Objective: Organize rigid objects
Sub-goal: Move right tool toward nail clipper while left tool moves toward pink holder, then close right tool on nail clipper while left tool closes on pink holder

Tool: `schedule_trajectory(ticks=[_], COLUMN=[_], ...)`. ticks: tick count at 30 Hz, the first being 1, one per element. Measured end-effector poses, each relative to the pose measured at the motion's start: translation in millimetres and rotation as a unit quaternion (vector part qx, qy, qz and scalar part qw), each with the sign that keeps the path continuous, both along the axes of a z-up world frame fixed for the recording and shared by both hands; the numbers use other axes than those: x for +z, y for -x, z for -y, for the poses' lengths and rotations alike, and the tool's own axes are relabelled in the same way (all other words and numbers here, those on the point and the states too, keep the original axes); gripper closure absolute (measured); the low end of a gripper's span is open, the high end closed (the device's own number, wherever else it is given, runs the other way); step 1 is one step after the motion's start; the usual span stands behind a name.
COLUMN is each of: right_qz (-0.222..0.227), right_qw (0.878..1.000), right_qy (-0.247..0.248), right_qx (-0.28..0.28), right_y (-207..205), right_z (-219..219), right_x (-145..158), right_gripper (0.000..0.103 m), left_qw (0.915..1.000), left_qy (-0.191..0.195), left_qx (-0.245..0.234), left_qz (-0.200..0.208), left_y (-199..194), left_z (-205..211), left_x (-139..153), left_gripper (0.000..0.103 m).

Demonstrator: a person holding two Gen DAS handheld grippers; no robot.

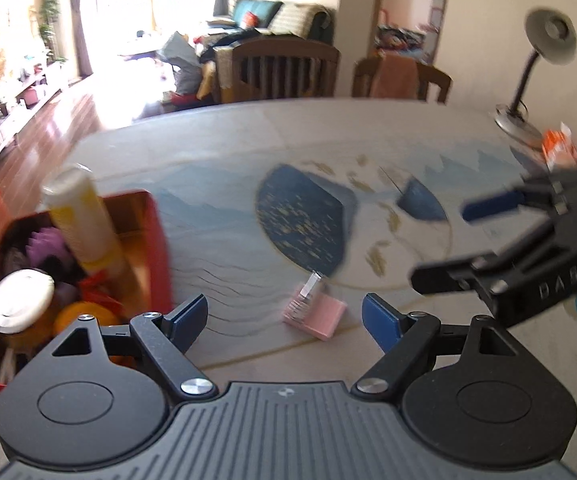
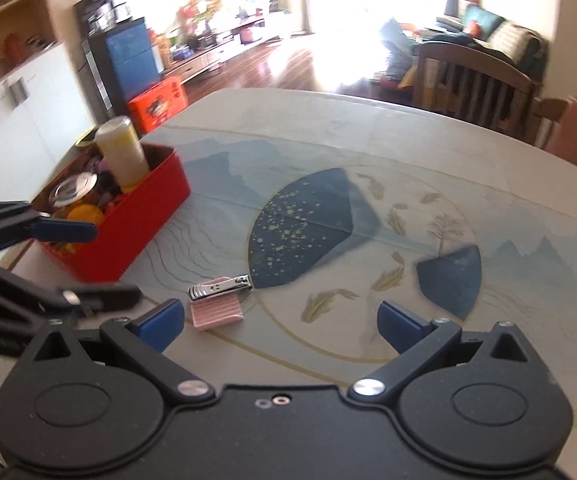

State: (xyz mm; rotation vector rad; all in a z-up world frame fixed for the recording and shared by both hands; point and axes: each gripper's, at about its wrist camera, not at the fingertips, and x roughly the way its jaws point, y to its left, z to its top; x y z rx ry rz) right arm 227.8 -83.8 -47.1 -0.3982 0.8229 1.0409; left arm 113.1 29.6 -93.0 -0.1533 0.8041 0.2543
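Observation:
A silver nail clipper (image 2: 220,287) lies across a small pink ridged block (image 2: 216,312) on the painted table top. In the left wrist view the pink block (image 1: 315,315) sits just ahead of my left gripper (image 1: 286,320), between its open blue pads and nearer the right one. My right gripper (image 2: 280,324) is open and empty, with the block just inside its left pad. A red box (image 2: 128,232) at the left holds a yellow-white bottle (image 2: 122,152), a lidded jar and several small items. Each gripper shows in the other's view: the right gripper (image 1: 440,244) and the left gripper (image 2: 116,262).
A desk lamp (image 1: 528,80) and an orange packet (image 1: 556,148) stand at the table's far right. Wooden chairs (image 1: 284,68) line the far edge. The red box (image 1: 156,240) sits near the table's left edge, with wooden floor beyond.

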Motion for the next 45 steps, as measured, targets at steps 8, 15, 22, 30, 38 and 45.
schedule_trajectory(ticks=[8,15,22,30,38,45], right_qz=[-0.017,-0.024,-0.031,-0.045,-0.046,-0.008], right_qw=[0.998,0.987,0.978,0.964,0.946,0.935], right_qy=[0.038,0.085,0.096,0.105,0.100,0.105], right_qx=[0.051,0.137,0.185,0.240,0.304,0.339], right_y=[-21,-23,-32,-41,-37,-28], right_z=[-28,-59,-81,-96,-109,-117], right_x=[-18,-37,-48,-53,-52,-51], right_gripper=[0.001,0.003,0.020,0.037,0.056,0.062], left_qw=[0.9982,0.9966,0.9967,0.9975,0.9977,0.9967], left_qy=[-0.025,-0.033,-0.018,-0.011,-0.015,-0.020], left_qx=[-0.041,-0.062,-0.065,-0.048,-0.051,-0.069], left_qz=[-0.036,-0.043,-0.044,-0.051,-0.042,-0.038], left_y=[-23,-36,-48,-54,-51,-49], left_z=[15,14,9,0,0,8], left_x=[-35,-50,-57,-66,-63,-59], left_gripper=[0.019,0.019,0.018,0.020,0.035,0.059])
